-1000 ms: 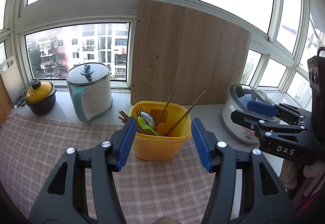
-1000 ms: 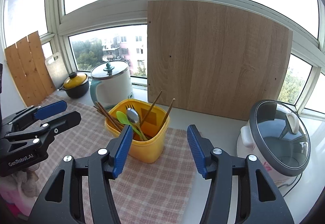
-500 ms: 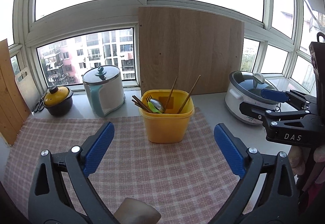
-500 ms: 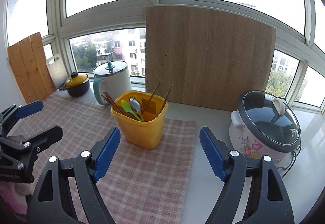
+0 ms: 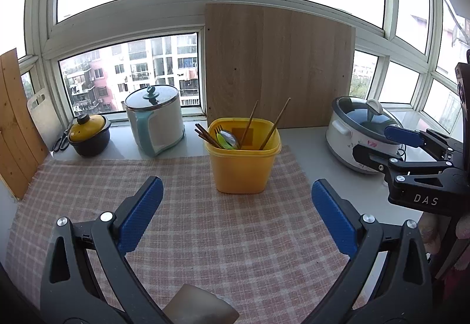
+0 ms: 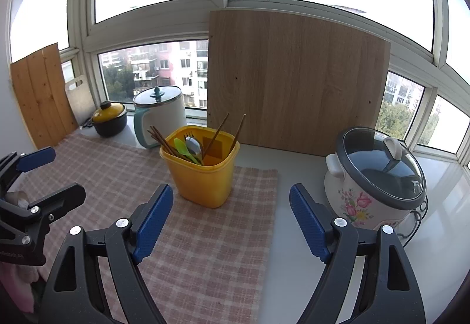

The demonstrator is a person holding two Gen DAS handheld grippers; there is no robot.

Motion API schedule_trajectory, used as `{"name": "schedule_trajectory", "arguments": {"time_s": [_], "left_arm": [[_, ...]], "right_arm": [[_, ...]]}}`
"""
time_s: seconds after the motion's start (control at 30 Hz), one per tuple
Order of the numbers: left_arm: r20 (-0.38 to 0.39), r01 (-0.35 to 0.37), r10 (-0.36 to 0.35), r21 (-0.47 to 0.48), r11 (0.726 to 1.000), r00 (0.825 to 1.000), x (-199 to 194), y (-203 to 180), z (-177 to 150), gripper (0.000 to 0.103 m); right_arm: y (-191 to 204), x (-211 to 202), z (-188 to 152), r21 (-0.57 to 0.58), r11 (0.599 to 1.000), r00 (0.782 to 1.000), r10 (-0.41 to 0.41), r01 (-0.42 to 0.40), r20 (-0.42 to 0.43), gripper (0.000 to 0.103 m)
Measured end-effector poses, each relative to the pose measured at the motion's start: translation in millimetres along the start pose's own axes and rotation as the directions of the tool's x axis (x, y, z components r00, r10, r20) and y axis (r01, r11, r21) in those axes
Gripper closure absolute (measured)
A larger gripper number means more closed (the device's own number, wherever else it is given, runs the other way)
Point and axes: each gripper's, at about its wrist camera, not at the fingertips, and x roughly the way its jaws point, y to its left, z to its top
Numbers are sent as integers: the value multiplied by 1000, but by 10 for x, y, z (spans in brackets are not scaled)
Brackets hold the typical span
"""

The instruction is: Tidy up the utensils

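1. Nearest of all, the left gripper (image 5: 236, 212) had its blue fingers spread wide, and nothing was in them.
2. The right gripper (image 6: 230, 215) was the same: fingers wide, holding nothing. Both hung over the checked cloth (image 5: 205, 236), which had no spoon or fork lying on it.
3. A bit farther, at about 12 o'clock from the left gripper, stood the yellow bin (image 5: 242, 161) near the far edge of the cloth. From the right gripper it was at about 11 o'clock.
4. Inside the bin were the chopsticks (image 5: 273, 124), a green spoon (image 6: 183, 149), a metal spoon (image 6: 194, 145) and a fork (image 5: 218, 129). All of them stood up and leaned on the walls.
5. Farthest back were the rice cooker (image 6: 373, 177) at 2 o'clock, the white pot (image 5: 155, 121) and the small yellow pot (image 5: 88, 133) at 10 o'clock, and the wood board (image 5: 279, 71) against the window.
6. I think the job looked about done, since every tool was in the bin. The next move would likely be just to keep both grippers off the bin, or to nudge it straight if needed.
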Motion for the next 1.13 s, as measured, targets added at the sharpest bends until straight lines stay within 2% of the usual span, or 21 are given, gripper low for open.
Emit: {"name": "schedule_trajectory", "arguments": {"time_s": [0.57, 0.9, 1.13], "left_arm": [[1, -21, 21, 15, 1000, 1000, 6, 37, -8, 0], [-27, -40, 40, 4, 999, 999, 106, 79, -53, 0], [-1, -57, 57, 5, 998, 998, 119, 96, -49, 0]], "right_arm": [[84, 60, -11, -5, 1000, 1000, 7, -7, -15, 21], [101, 129, -26, -5, 1000, 1000, 12, -12, -29, 21], [97, 178, -26, -1, 1000, 999, 14, -14, -38, 21]]}}
